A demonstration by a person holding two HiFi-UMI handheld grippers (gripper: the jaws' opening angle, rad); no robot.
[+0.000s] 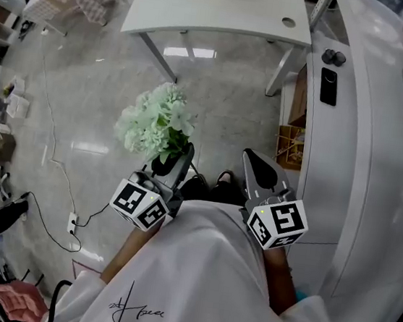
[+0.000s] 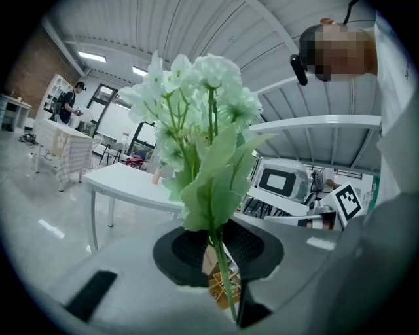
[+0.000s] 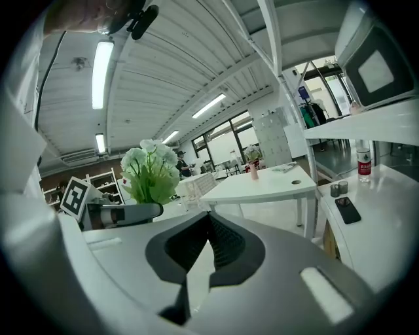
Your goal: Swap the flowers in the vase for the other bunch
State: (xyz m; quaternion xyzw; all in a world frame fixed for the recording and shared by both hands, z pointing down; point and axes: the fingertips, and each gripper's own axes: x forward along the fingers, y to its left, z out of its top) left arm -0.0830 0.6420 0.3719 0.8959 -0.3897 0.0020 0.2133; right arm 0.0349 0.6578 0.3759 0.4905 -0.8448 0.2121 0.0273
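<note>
Task item: bunch of pale green-white flowers (image 1: 159, 122), stems clamped in left tongs (image 2: 219, 262), blooms standing out past the jaws, over the floor (image 1: 99, 107). Just beside them, right tongs (image 1: 258, 165) closed, nothing between. A white table (image 1: 219, 13) stands well apart ahead

Pale green flowers (image 1: 159, 122), white table (image 1: 220, 9), glossy grey marbled floor (image 1: 99, 107), white shirt (image 1: 201, 280)

Glossy floor (image 1: 86, 91), matt flowers (image 1: 159, 122)

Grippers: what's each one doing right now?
Left gripper: closed on the stem of the flower bunch.
Right gripper: closed, nothing between its jaws.
</note>
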